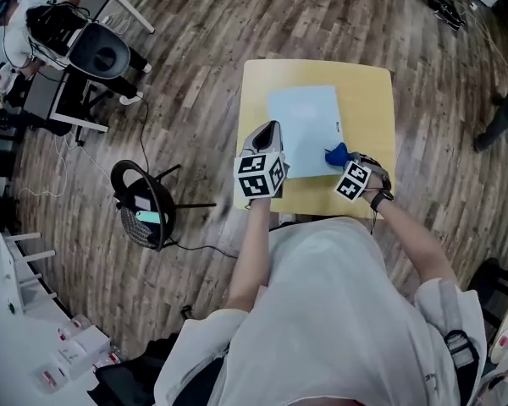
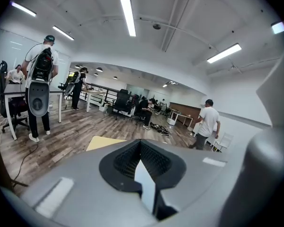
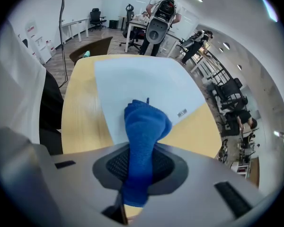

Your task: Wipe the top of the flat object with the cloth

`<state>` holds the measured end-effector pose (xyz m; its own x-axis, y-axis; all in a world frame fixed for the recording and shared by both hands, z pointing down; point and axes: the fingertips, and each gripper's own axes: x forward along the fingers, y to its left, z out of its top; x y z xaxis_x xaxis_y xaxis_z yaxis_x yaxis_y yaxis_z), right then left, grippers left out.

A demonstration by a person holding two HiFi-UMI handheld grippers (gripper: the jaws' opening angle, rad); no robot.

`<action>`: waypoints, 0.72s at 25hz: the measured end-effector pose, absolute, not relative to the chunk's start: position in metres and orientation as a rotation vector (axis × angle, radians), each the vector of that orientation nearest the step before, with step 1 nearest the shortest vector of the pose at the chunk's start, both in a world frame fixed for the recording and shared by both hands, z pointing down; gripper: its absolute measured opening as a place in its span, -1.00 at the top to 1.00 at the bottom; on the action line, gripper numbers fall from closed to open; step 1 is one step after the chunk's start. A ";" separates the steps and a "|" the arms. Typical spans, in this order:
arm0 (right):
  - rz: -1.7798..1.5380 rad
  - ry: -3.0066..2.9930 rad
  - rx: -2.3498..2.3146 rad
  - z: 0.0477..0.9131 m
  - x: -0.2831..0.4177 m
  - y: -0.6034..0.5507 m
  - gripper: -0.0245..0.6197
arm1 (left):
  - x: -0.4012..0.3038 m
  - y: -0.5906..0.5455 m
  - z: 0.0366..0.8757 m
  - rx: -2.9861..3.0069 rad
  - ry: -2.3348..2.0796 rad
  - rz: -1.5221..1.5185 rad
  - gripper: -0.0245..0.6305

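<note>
Right claw [image 3: 136, 170] clamps cloth [image 3: 145, 126]; label [image 3: 181, 113] on sheet [image 3: 132, 82] unreadable.

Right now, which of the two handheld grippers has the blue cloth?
The right gripper: its jaws pinch the blue woven cloth; the left gripper holds no cloth.

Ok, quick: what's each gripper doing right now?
Left gripper: jaws together, nothing clearly held.
Right gripper: shut on the blue cloth.
</note>
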<state>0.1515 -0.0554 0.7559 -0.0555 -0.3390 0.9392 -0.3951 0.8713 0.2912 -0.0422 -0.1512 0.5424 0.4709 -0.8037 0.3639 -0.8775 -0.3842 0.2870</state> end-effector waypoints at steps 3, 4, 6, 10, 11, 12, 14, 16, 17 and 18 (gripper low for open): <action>0.059 -1.646 0.586 0.757 0.160 -0.051 0.72 | -0.032 -0.150 0.541 2.316 -1.387 0.262 0.89; 0.060 -1.643 0.586 0.757 0.162 -0.051 0.72 | -0.030 -0.150 0.541 2.320 -1.386 0.275 0.89; 0.059 -1.639 0.581 0.755 0.164 -0.052 0.72 | -0.030 -0.150 0.541 2.313 -1.392 0.296 0.89; 0.061 -1.686 0.572 0.747 0.154 -0.053 0.72 | -0.046 -0.147 0.542 2.266 -1.444 0.286 0.89; 0.057 -1.706 0.563 0.743 0.146 -0.052 0.72 | -0.054 -0.145 0.541 2.249 -1.463 0.278 0.89; 0.046 -1.724 0.550 0.739 0.137 -0.052 0.72 | -0.063 -0.144 0.540 2.230 -1.485 0.272 0.89; 0.013 -1.760 0.514 0.731 0.113 -0.053 0.72 | -0.082 -0.140 0.539 2.192 -1.528 0.258 0.89; -0.016 -1.796 0.464 0.726 0.084 -0.053 0.72 | -0.103 -0.134 0.539 2.154 -1.573 0.246 0.89; -0.031 -1.815 0.434 0.725 0.067 -0.052 0.72 | -0.113 -0.131 0.540 2.133 -1.595 0.240 0.89; -0.050 -1.834 0.403 0.725 0.049 -0.051 0.72 | -0.124 -0.126 0.542 2.111 -1.616 0.235 0.89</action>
<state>0.0489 -0.0507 0.7250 -0.2428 -0.2983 0.9231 -0.2478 0.9390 0.2383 -0.1239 -0.1265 0.5420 0.2923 -0.8654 0.4069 -0.9454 -0.1975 0.2592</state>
